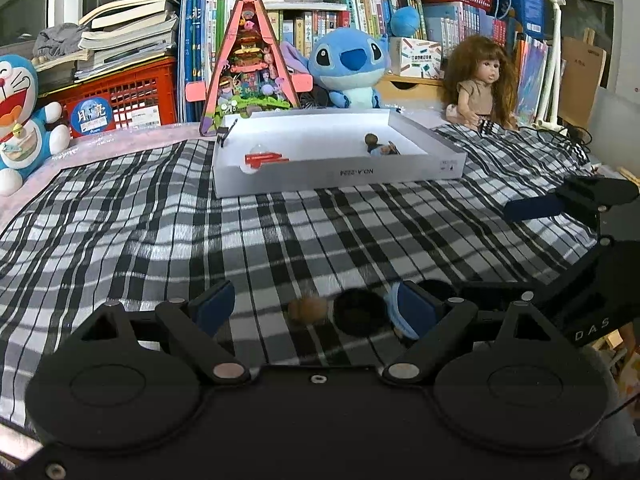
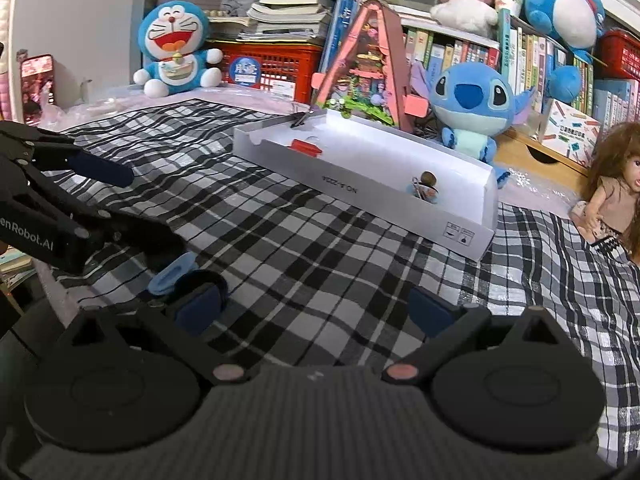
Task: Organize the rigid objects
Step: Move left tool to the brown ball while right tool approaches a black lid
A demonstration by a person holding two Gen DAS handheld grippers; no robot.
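My left gripper [image 1: 316, 306] is open and low over the checked cloth. Between its blue pads lie a small brown ball [image 1: 308, 310], a black round piece [image 1: 360, 312] and a light blue piece [image 1: 396, 314], all blurred; the pads do not press on them. The blue piece touches the right pad. In the right wrist view the light blue piece [image 2: 172, 276] and black piece [image 2: 206, 280] sit by the left pad of my open right gripper [image 2: 316, 310], which holds nothing. The white box [image 1: 336, 176] further back holds a red item [image 1: 266, 157] and a small figure [image 1: 380, 147].
The checked cloth [image 1: 160, 216] covers the surface. Behind the white box [image 2: 460, 232] stand a pink triangular model [image 1: 250, 64], a blue plush [image 1: 350, 68], a doll [image 1: 480, 84], a blue cat plush [image 1: 20, 120], a red crate and shelves of books.
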